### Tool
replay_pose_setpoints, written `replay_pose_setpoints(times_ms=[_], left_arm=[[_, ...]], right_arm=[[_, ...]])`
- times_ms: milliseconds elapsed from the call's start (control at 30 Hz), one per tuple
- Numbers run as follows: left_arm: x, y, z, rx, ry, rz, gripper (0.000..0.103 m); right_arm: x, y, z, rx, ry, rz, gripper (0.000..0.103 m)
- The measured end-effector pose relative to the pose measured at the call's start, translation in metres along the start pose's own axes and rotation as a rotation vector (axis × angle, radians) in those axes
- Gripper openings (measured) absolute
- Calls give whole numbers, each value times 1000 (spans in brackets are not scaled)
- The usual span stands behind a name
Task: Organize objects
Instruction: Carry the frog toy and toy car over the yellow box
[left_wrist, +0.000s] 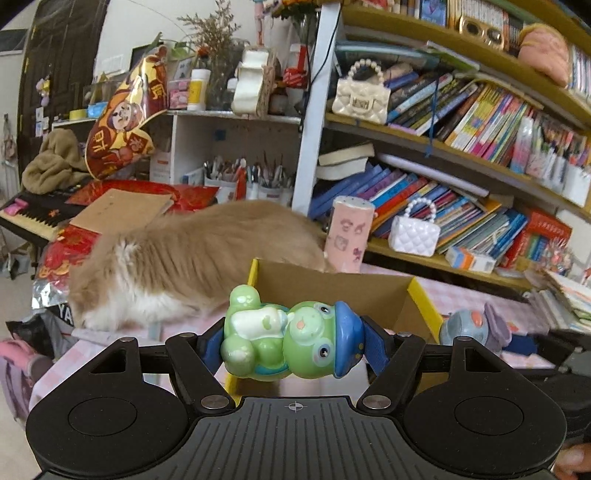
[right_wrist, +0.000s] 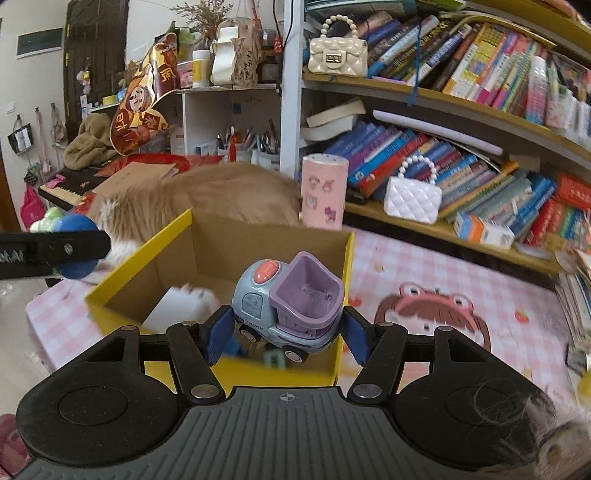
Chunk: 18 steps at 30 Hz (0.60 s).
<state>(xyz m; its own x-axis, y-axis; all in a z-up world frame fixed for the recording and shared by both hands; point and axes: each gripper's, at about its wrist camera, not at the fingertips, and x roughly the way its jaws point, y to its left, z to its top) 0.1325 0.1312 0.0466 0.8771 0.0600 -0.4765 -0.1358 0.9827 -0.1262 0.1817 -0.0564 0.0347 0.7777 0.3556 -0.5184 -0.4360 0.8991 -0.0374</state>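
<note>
Green frog: lies sideways, clamped between the blue pads of the left tool (left_wrist: 293, 345), at the near rim of the box (left_wrist: 421, 295).
Truck (right_wrist: 291, 314): purple tipper, gripped between the pads of the right tool (right_wrist: 288, 332), over the box's near right corner.
Box: yellow-edged cardboard, open, on the pink checked worktop (right_wrist: 424, 273).
Cat (left_wrist: 192, 258): ginger, just behind the box.

Both wrist-mounted, facing forward and slightly downward along the tongs. Close above the cardboard box (left_wrist: 332, 291). Shared: box, bookshelf (right_wrist: 424, 92).
</note>
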Motion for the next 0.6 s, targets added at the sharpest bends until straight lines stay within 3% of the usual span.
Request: replay_pose_setpoints(times_ms=[600], left_arm=[[103, -24, 6, 49, 139, 95, 74]], right_arm=[[113, -9, 22, -236, 120, 100, 60]])
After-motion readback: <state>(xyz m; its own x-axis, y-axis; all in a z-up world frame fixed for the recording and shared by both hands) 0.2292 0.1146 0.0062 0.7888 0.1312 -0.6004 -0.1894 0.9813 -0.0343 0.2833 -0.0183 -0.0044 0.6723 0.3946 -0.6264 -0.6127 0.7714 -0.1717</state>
